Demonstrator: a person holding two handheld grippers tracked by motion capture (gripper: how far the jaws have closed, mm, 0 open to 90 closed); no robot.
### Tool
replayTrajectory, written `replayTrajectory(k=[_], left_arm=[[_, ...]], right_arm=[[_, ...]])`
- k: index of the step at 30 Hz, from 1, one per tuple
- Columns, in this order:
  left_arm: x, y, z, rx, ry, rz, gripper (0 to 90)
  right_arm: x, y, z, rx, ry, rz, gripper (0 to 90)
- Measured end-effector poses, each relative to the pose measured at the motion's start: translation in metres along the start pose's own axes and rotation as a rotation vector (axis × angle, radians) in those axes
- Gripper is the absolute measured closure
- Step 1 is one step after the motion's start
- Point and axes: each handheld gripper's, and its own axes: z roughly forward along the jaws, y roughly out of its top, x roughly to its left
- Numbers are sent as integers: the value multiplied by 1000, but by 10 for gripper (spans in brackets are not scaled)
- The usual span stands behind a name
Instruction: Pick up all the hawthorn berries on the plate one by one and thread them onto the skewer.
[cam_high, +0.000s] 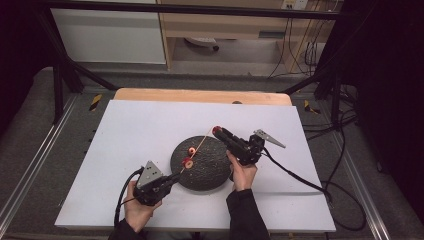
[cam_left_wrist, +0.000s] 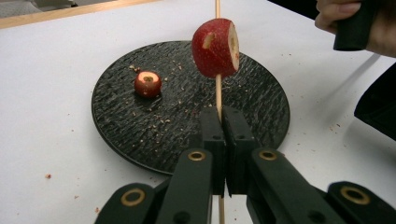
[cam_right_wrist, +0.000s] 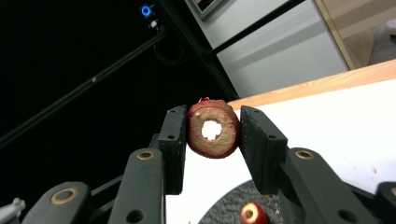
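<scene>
Pinched tight, your left gripper (cam_left_wrist: 223, 122) clamps the skewer (cam_left_wrist: 217, 93), one fruit piece (cam_left_wrist: 215, 47) threaded on it above the black plate (cam_left_wrist: 121, 126). Your right gripper (cam_right_wrist: 212, 135) squeezes a cored ring (cam_right_wrist: 213, 134). On the plate, at nine o'clock, lies another small piece (cam_left_wrist: 147, 84).

skewer (cam_left_wrist: 217, 95) top cut off (upper edge), lower end behind fingers (cam_left_wrist: 211, 140)

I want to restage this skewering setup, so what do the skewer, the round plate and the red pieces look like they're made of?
Skewer: thin, pale, matte stick, probably bamboo or wood.
Plate: black with a rough, ridged, slate-like surface; stone or textured ceramic, unclear which.
Red pieces: real fruit by the look, with glossy red skin, pale cut flesh and a cored hole, perhaps hawthorn.
</scene>
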Motion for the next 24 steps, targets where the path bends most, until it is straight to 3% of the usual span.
replayTrajectory(k=[13, 24], left_arm=[[-11, -4, 5, -13, -14, -4, 882], [-14, -2, 9, -30, -11, -7, 882]], right_arm=[[-5, 13, 4, -107, -3, 43, 631], [-5, 10, 6, -138, 29, 93, 631]])
